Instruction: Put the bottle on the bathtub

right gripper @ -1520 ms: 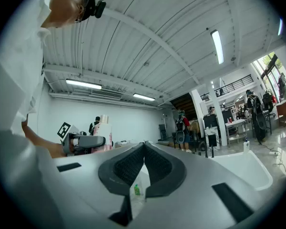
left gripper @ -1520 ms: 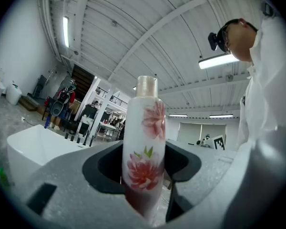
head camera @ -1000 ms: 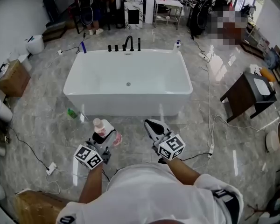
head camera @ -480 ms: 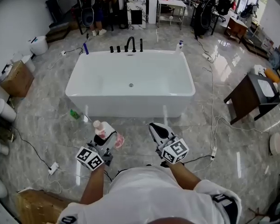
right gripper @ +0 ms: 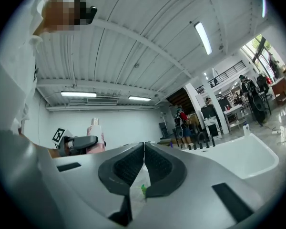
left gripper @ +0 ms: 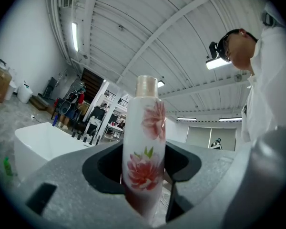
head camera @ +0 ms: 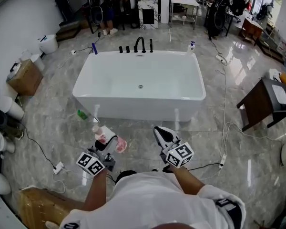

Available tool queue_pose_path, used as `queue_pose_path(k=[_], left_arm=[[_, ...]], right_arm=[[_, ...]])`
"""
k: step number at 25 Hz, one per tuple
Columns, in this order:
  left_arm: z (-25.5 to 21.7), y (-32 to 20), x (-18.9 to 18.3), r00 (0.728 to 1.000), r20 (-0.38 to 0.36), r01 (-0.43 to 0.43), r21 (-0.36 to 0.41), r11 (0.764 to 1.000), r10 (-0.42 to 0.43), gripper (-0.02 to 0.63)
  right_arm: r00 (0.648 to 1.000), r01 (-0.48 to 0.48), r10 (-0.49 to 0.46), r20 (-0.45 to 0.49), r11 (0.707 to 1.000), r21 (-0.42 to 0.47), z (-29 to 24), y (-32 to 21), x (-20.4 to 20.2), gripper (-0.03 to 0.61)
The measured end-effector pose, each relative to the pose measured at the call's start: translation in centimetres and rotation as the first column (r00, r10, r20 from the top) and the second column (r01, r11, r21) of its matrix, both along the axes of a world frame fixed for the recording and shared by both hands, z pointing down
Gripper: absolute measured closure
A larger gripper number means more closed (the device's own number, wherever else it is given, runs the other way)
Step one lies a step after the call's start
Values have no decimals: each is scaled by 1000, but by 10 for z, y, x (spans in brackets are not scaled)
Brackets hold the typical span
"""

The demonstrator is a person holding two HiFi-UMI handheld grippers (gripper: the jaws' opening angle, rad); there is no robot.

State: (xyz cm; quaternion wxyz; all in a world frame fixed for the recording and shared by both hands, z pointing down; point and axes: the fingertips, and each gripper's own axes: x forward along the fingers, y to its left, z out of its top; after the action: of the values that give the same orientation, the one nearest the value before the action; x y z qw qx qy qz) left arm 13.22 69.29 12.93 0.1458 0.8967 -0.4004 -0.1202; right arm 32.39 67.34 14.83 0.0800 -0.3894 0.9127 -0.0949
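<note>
A white bottle with pink flowers (left gripper: 145, 151) stands upright between the jaws of my left gripper (head camera: 108, 144), which is shut on it; in the head view the bottle (head camera: 103, 132) shows at lower left, short of the tub. The white bathtub (head camera: 139, 86) lies ahead across the grey floor, black taps (head camera: 140, 45) on its far rim. My right gripper (head camera: 163, 136) points toward the tub, its jaws shut with nothing between them. In the right gripper view the bottle (right gripper: 94, 140) and the tub (right gripper: 238, 157) both show.
A small green bottle (head camera: 82, 114) lies on the floor left of the tub. A blue bottle (head camera: 94, 48) and a white bottle (head camera: 192, 46) stand at the tub's far corners. A dark side table (head camera: 266, 101) is right. Cables (head camera: 223, 123) trail over the floor; a cardboard box (head camera: 25, 77) is left.
The bathtub has shifted a little lower and rightward in the head view as the person came nearer. Both grippers keep their hold and pose.
</note>
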Motion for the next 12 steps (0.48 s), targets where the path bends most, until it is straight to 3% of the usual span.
queue_pose_path(k=[6, 12], left_arm=[[9, 3, -4, 999, 22, 28, -36, 999, -27, 385], [31, -17, -6, 1000, 0, 16, -84, 996, -16, 385]], right_arm=[[999, 54, -54, 9, 998, 29, -6, -4, -15, 563], [998, 58, -57, 11, 997, -41, 15, -24, -16, 563]])
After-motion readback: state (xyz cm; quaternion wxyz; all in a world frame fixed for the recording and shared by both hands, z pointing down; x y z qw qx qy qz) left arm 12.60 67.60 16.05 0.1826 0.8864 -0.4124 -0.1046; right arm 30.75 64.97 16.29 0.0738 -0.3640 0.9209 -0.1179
